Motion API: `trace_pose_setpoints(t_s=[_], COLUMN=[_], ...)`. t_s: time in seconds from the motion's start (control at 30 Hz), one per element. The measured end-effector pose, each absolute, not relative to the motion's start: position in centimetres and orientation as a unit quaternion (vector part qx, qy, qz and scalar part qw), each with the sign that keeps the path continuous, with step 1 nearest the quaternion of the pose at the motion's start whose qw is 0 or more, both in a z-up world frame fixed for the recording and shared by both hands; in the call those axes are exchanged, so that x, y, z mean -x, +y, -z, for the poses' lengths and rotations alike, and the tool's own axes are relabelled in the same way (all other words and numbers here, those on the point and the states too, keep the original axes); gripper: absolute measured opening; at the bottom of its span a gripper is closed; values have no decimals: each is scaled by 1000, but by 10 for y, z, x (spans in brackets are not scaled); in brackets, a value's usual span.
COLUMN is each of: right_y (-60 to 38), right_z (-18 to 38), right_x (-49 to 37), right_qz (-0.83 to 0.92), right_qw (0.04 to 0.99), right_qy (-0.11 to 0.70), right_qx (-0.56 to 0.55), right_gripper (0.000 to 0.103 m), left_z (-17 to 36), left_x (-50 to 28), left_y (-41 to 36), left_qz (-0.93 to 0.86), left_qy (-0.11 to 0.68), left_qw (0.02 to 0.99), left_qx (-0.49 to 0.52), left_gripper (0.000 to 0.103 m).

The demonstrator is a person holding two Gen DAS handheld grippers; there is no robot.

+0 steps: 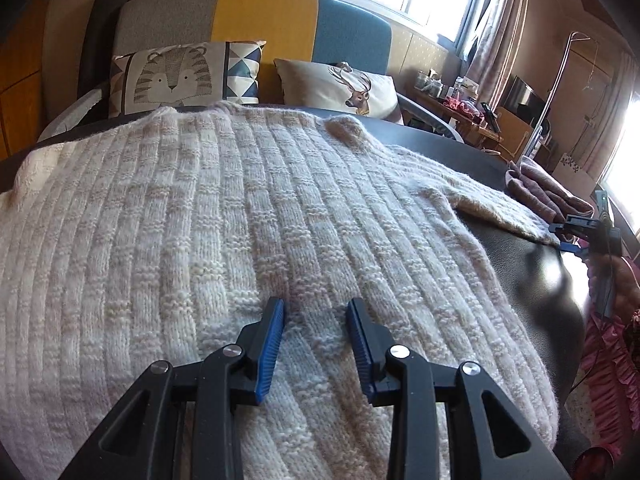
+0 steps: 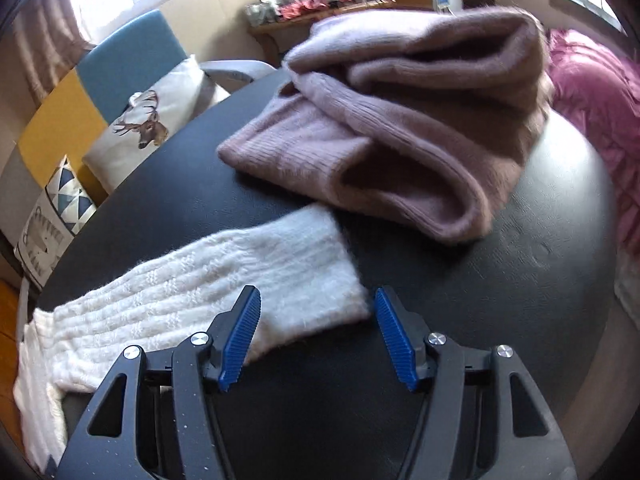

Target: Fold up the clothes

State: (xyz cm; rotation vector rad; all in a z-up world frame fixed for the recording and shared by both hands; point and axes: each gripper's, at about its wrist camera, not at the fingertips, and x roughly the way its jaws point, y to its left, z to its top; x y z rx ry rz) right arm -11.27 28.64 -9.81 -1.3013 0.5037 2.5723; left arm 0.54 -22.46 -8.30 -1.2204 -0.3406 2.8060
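The cream ribbed knit sweater (image 1: 224,216) looks woolly, thick and slightly fuzzy, its cuff (image 2: 304,264) fluffier. The folded mauve fine-rib knit garment (image 2: 400,128) has a soft, brushed nap. Beneath both, the black table top (image 2: 520,280) is smooth with a faint sheen. Each gripper's matt black plastic frame carries ridged blue pads (image 1: 272,344) and shiny metal pins (image 2: 436,339).

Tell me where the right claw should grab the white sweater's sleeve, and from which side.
Take the sleeve at its cuff end, coming in low from the table's near edge. The cuff lies flat and free on the black table, already between the open right claw.
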Motion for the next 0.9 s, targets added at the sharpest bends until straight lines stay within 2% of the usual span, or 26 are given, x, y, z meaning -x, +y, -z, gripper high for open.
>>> trace_pose_setpoints(t_s=[0.07, 0.1, 0.13, 0.33, 0.57, 0.73, 0.9], right_y=[284, 283, 283, 281, 245, 186, 96], right_z=[101, 102, 102, 89, 30, -21, -46], right_x=[119, 121, 123, 120, 117, 132, 142], right_qz=[-875, -875, -874, -874, -887, -891, -882], right_qw=[108, 102, 91, 59, -17, -101, -195], right_qy=[163, 163, 166, 204, 246, 261, 233], right_qx=[443, 444, 447, 438, 390, 357, 360], right_gripper=[52, 29, 16, 14, 14, 14, 14], left_z=[83, 83, 83, 84, 82, 77, 69], left_x=[-5, -5, -5, -7, -7, -7, -4], left_y=[-225, -225, -225, -225, -224, -226, -236], left_qz=[-911, -911, -911, -911, -909, -902, -888], left_qy=[-111, -111, -112, -118, -119, -137, -184], left_qw=[32, 32, 33, 33, 29, 12, 9], left_qx=[396, 396, 396, 395, 397, 408, 421], left_gripper=[33, 33, 33, 33, 33, 33, 33])
